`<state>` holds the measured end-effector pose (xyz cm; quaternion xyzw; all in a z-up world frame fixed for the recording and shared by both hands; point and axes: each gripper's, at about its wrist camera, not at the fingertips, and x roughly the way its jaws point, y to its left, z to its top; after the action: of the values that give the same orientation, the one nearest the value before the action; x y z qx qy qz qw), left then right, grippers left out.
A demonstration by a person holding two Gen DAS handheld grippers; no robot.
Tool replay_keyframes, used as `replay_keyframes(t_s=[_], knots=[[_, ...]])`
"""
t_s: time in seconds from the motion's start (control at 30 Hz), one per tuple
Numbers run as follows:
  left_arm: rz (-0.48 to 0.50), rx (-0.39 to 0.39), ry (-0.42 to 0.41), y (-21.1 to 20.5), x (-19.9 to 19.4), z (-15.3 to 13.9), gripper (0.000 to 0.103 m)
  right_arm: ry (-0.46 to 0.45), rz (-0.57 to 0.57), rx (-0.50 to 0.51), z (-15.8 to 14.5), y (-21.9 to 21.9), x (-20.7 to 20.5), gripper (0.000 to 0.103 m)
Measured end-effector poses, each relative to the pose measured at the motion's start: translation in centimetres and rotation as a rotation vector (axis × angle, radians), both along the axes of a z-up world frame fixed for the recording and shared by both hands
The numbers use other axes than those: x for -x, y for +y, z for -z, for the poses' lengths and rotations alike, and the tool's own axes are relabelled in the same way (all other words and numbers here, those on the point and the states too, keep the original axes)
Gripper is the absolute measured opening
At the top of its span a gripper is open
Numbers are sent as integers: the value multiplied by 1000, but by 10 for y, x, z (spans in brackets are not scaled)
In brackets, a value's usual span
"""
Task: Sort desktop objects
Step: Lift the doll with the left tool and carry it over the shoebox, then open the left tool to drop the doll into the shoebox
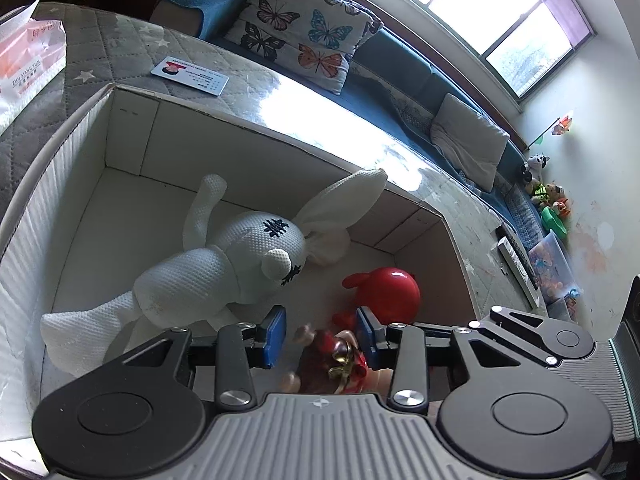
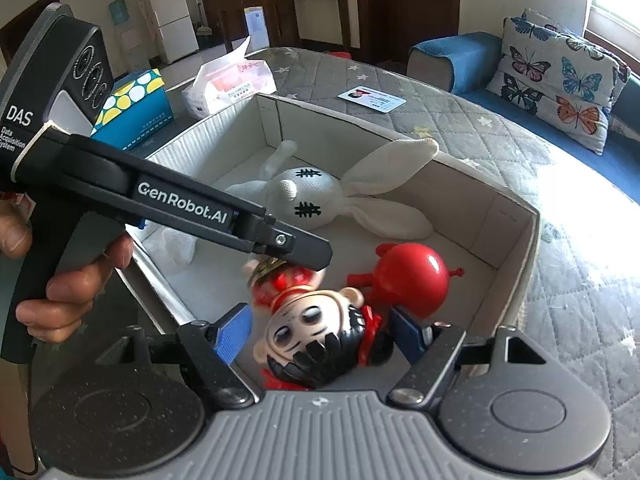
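Note:
A big-headed doll figure (image 2: 316, 336) with black hair and red clothes lies in an open cardboard box (image 2: 516, 216). My left gripper (image 1: 322, 336) is open, its blue pads on either side of the doll's body (image 1: 340, 360); it also shows in the right wrist view (image 2: 296, 250) just above the doll. My right gripper (image 2: 320, 338) is open around the doll's head, apart from it. A white plush rabbit (image 1: 224, 256) and a red round toy (image 1: 388, 288) also lie in the box (image 1: 280, 128).
The box stands on a grey quilted table (image 2: 460, 120). An ID card (image 2: 372, 100), a tissue pack (image 2: 232, 84) and a blue dotted box (image 2: 136, 108) lie beyond it. A blue sofa with a butterfly cushion (image 2: 560, 80) stands behind.

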<state>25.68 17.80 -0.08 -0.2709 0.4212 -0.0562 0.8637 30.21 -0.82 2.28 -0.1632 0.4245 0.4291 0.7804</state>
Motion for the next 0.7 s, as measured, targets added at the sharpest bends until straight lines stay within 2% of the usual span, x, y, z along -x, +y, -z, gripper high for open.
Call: replay_keyframes(t_s=[0.23, 0.7], knots=[[-5, -1, -9, -2, 3, -4, 41, -19, 4, -3, -3, -4, 3, 77], [-1, -67, -85, -22, 35, -34, 41, -124, 90, -110, -34, -37, 35, 77]])
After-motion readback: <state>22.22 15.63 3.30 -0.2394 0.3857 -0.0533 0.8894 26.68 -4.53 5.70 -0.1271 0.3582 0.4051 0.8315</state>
